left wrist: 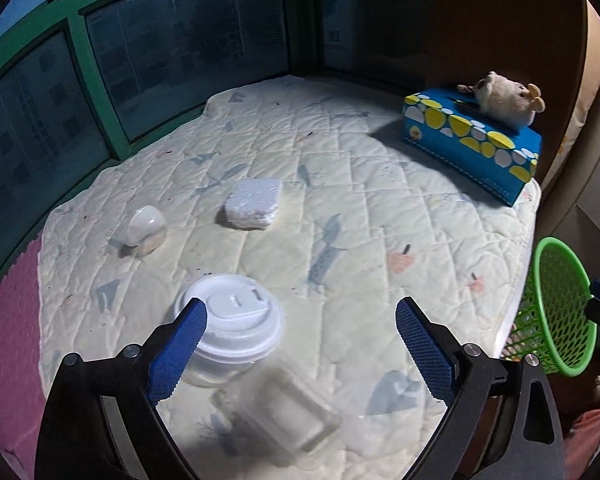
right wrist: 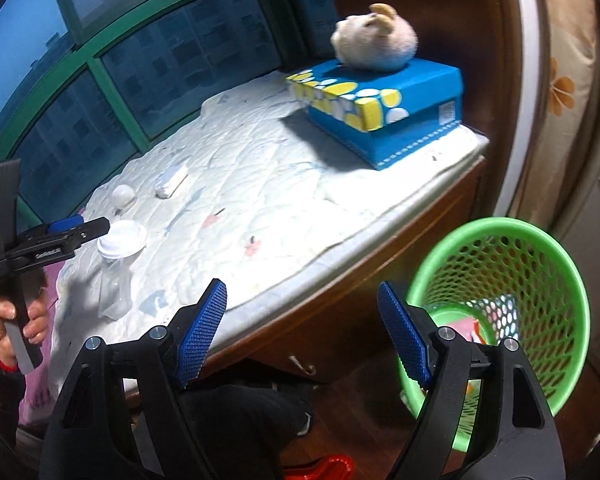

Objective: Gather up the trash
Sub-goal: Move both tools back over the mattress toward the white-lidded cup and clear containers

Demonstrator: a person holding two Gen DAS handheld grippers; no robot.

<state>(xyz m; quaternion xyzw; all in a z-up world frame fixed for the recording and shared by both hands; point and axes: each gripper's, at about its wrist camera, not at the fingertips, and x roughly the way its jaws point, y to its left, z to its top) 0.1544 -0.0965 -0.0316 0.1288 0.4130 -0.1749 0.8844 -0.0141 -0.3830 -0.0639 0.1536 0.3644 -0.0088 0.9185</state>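
Note:
A clear cup with a white lid (left wrist: 230, 322) stands on the quilted mat (left wrist: 340, 200). My left gripper (left wrist: 300, 320) is open above it, its left pad (left wrist: 176, 354) beside the lid. A clear plastic clamshell box (left wrist: 288, 416) lies just in front. A white foam block (left wrist: 254, 204) and a small clear dome cup (left wrist: 146, 230) lie farther back. My right gripper (right wrist: 302, 332) is open and empty off the mat's edge, beside the green mesh basket (right wrist: 540, 272), which holds some trash. The right view also shows the lidded cup (right wrist: 122, 240) and the left gripper (right wrist: 80, 230).
A blue tissue box (left wrist: 472, 140) with a plush toy (left wrist: 504, 98) on it sits at the mat's far right corner. Green-framed windows (left wrist: 140, 60) border the back and left. A pink foam mat (left wrist: 8, 340) lies left. A wooden ledge (right wrist: 340, 300) drops below the mat.

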